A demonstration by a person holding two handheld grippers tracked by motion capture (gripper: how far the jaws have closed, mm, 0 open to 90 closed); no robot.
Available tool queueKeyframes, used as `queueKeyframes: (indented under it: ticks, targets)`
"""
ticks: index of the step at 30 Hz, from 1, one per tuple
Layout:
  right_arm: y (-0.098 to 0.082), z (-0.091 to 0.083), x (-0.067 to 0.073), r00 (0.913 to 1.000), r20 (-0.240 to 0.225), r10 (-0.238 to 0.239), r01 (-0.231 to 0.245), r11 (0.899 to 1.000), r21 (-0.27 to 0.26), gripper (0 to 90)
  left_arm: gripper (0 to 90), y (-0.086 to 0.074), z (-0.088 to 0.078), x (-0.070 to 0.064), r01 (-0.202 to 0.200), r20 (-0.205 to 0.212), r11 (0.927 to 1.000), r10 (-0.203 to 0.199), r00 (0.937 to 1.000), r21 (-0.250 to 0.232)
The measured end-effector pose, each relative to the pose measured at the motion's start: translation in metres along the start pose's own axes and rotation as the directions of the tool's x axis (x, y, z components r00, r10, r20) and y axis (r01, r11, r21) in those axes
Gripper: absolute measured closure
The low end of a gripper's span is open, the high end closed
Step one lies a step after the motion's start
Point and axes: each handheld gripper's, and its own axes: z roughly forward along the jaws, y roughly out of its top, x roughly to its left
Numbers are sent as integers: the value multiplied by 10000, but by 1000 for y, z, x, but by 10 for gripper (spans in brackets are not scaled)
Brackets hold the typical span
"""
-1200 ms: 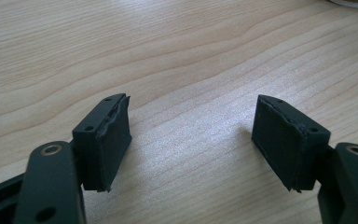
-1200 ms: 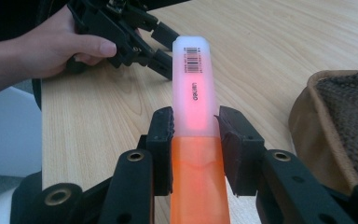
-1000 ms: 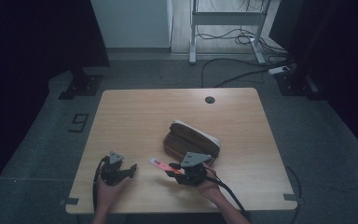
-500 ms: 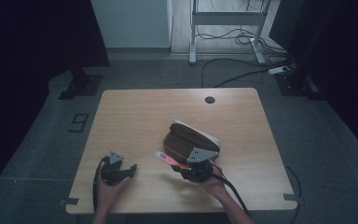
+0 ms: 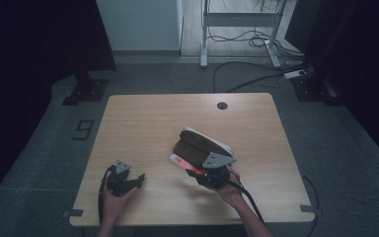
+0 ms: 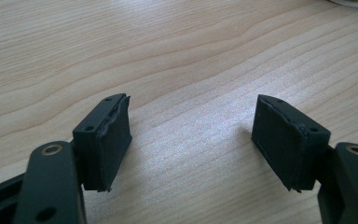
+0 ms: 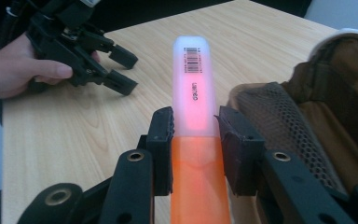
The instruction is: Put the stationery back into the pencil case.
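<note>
- Right gripper [image 7: 193,123], held in the person's right hand [image 5: 232,190] at the near edge of the table [image 5: 148,118], clamps a highlighter [image 7: 193,93] between its two black jaws; the pen has an orange body and a pale pink cap with a barcode label, and its capped end points away from the hand.
- From above, the highlighter [image 5: 180,161] juts out leftward from the right gripper [image 5: 193,172], just beside the near end of the pencil case [image 5: 200,145].
- Left gripper [image 5: 139,178] sits in the person's left hand [image 5: 111,200] near the front left of the table, well apart from the pen; its jaws stand spread wide with nothing between them, low over bare wood grain, as the left gripper view [image 6: 191,135] confirms.
- In the right gripper view the left gripper [image 7: 121,70] appears farther off at upper left, jaws parted, with fingers [image 7: 42,70] wrapped around its body.
- Beyond the pen, the brown pencil case [image 7: 317,116] lies open, its mesh inner pocket facing up, right beside the right gripper.
- Farther back, a round grommet hole [image 5: 222,105] marks the far edge of the table.
- Behind the table, cables [image 5: 246,79] trail across the grey floor.
</note>
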Motion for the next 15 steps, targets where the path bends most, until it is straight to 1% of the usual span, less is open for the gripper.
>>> queueKeyframes:
  ticks: [15]
  targets:
    - [2,-11,-16,9988,414,254,-242,9993,-295,656,275,0,0,0,1,-1,10000,-1,10000,1]
